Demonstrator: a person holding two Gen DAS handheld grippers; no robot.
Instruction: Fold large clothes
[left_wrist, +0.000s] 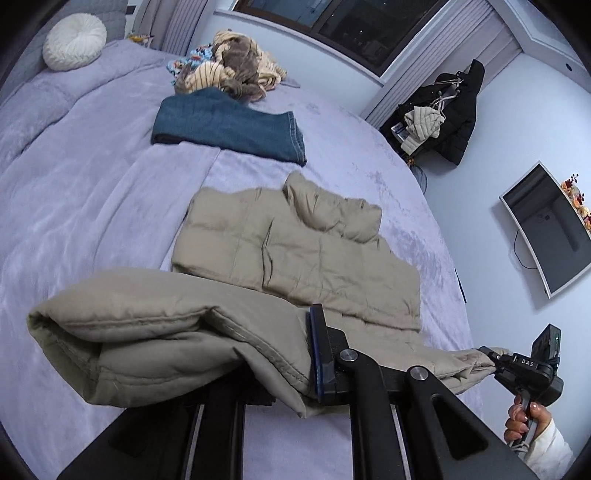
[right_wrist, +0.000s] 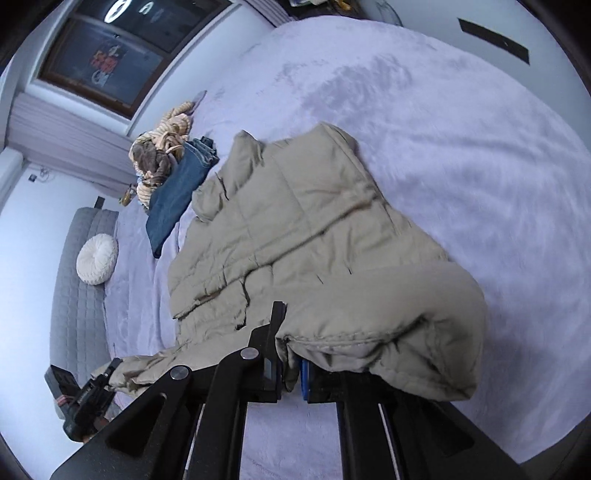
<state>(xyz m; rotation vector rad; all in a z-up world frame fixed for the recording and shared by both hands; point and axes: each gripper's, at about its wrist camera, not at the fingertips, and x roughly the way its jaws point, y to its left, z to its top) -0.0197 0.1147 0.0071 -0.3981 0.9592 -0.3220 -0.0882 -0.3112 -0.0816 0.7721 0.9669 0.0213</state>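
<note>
A beige quilted puffer jacket (left_wrist: 295, 251) lies on the lavender bed, collar toward the far side; it also shows in the right wrist view (right_wrist: 295, 221). My left gripper (left_wrist: 295, 362) is shut on the jacket's near hem, and a thick fold drapes over its left finger. My right gripper (right_wrist: 291, 369) is shut on the other end of the same hem, with padded fabric bulging over its right finger. The right gripper (left_wrist: 493, 356) shows at the lower right of the left wrist view, and the left gripper (right_wrist: 110, 369) at the lower left of the right wrist view. The hem is lifted between them.
Folded blue jeans (left_wrist: 229, 125) lie beyond the jacket, with a heap of striped and brown clothes (left_wrist: 236, 68) behind them. A round white cushion (left_wrist: 74, 40) sits at the headboard. Dark coats (left_wrist: 454, 110) hang at the wall, near a monitor (left_wrist: 546, 229). The bed (right_wrist: 461, 129) extends to the right.
</note>
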